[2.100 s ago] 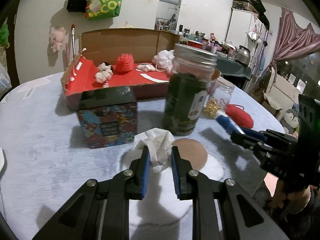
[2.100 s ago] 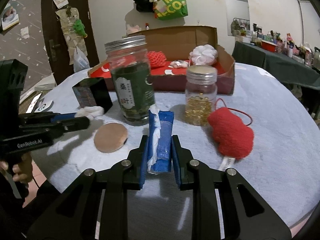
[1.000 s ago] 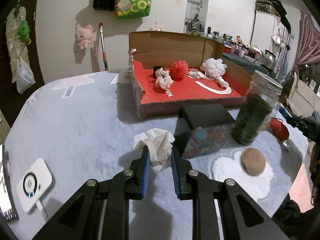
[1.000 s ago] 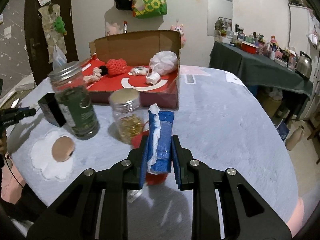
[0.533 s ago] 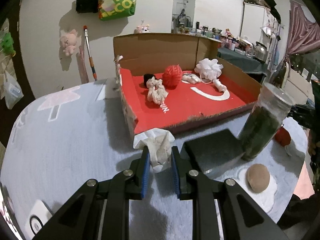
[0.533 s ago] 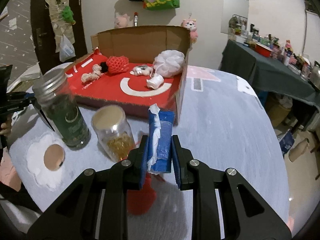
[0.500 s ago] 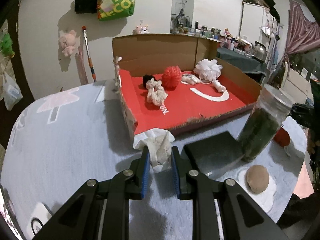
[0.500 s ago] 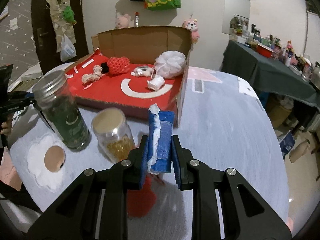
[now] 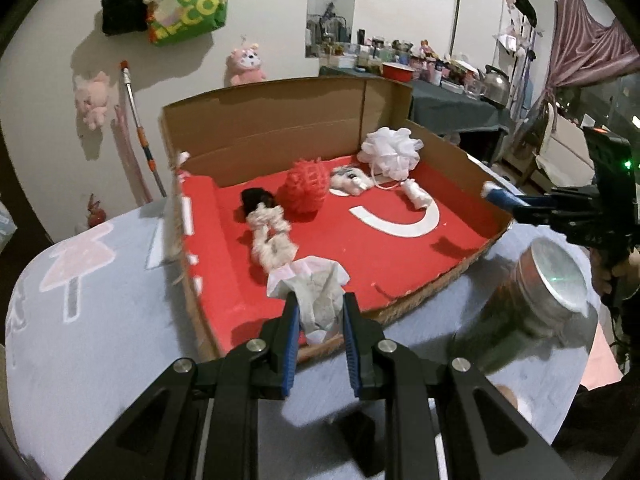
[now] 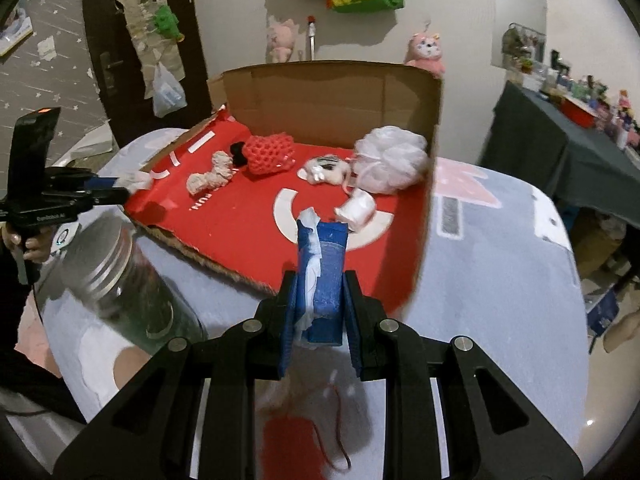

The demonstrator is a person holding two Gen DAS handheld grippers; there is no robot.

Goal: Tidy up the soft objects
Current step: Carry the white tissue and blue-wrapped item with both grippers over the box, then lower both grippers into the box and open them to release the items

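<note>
My left gripper [image 9: 318, 316] is shut on a crumpled white tissue [image 9: 314, 290] and holds it over the near edge of the red-lined cardboard box [image 9: 400, 248]. My right gripper [image 10: 318, 300] is shut on a blue tissue pack [image 10: 326, 272] with white tissue poking out, just short of the box's front edge [image 10: 224, 272]. In the box lie a red mesh ball [image 9: 302, 190], a white bath pouf [image 9: 390, 152], a white rope toy [image 9: 268, 236] and small white pieces [image 9: 348, 178]. A red soft pouch [image 10: 292, 448] lies on the table below my right gripper.
A green-filled glass jar with a metal lid [image 9: 540, 300] stands right of the box front, also in the right wrist view [image 10: 120, 280]. A round tan pad on a white mat [image 10: 124, 364] lies near it. The table has a pale blue cloth [image 9: 100, 320].
Both grippers have risen and moved toward the box, each still holding its item. The tissue now hangs over the box's front edge; the black box has dropped below the left view.
</note>
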